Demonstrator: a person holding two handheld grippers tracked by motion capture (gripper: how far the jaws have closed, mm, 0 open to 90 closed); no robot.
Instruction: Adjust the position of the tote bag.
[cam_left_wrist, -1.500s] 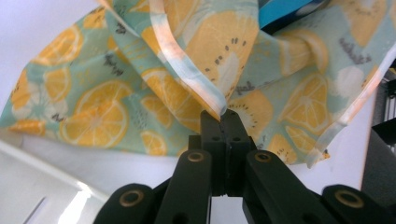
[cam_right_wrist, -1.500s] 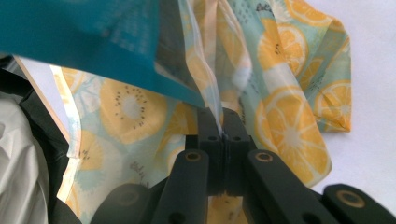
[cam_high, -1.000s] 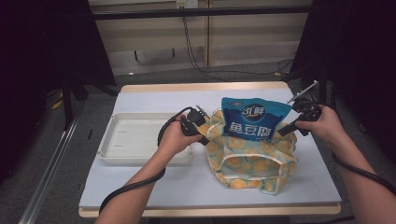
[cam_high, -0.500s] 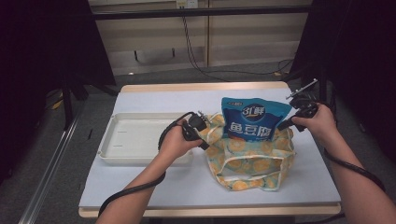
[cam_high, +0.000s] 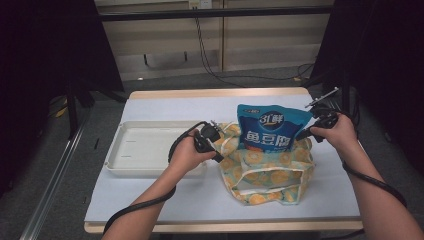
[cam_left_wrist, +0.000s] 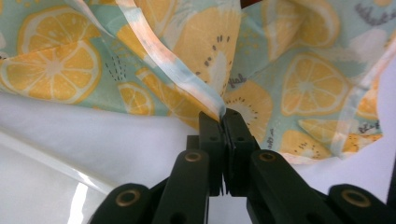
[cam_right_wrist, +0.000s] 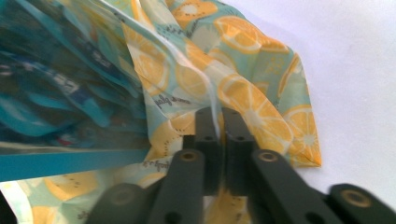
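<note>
White tabletop (cam_high: 165, 195), tray (cam_high: 145, 150) overhead; close-up, tool (cam_left_wrist: 223, 116) pinching bag hem (cam_left_wrist: 187, 79)

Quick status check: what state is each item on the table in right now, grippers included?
Fabric bag: lying on the table, mouth held open from both sides.
Blue snack pouch: upright, lower part inside the bag.
White tray: empty, left of the bag.
Left gripper: shut on the bag's edge; jaws have just been opening slightly.
Right gripper: shut on the bag's opposite edge; jaws likewise just opening slightly.
</note>
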